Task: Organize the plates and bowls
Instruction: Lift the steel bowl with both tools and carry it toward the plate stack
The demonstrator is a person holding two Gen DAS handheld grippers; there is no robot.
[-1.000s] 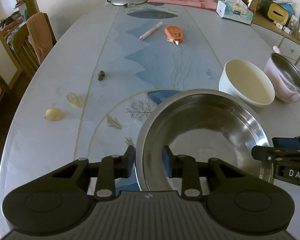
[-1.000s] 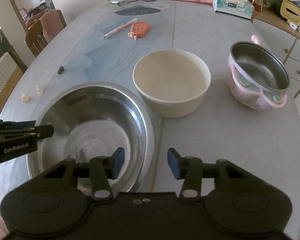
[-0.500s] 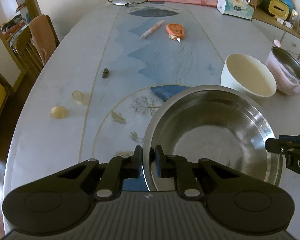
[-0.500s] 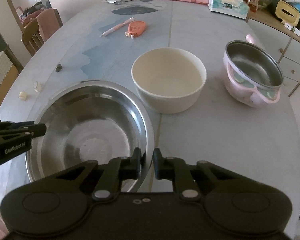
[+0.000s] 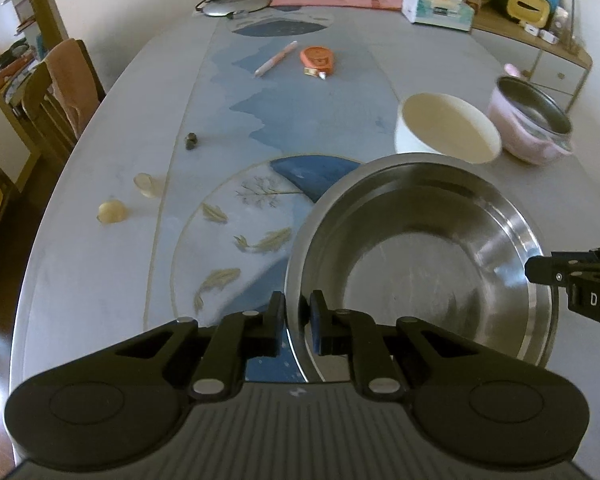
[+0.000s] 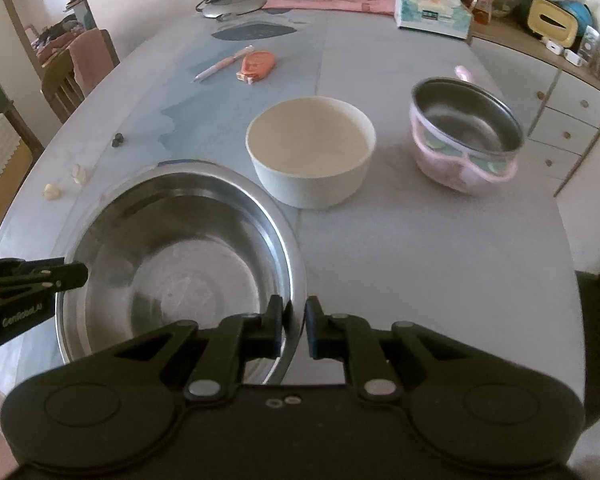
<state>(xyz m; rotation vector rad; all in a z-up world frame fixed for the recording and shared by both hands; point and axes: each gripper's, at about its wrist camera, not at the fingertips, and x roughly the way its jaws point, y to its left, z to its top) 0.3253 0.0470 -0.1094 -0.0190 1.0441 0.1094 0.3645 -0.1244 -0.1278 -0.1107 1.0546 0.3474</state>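
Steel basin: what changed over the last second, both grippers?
Both grippers closed on the wide stainless-steel basin: left gripper pinches its left rim, right gripper its right rim; a second ago their jaws stood open around the rim. The cream round bowl, pink steel-lined pot and orange tape dispenser stayed put.

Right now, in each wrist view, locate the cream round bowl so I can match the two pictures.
Left wrist view: the cream round bowl sits right of centre, just beyond the far rim of the large steel basin.
Right wrist view: the bowl sits at centre, up and right of the basin.
Shared landmark: the pink steel-lined pot, right of the bowl in both.
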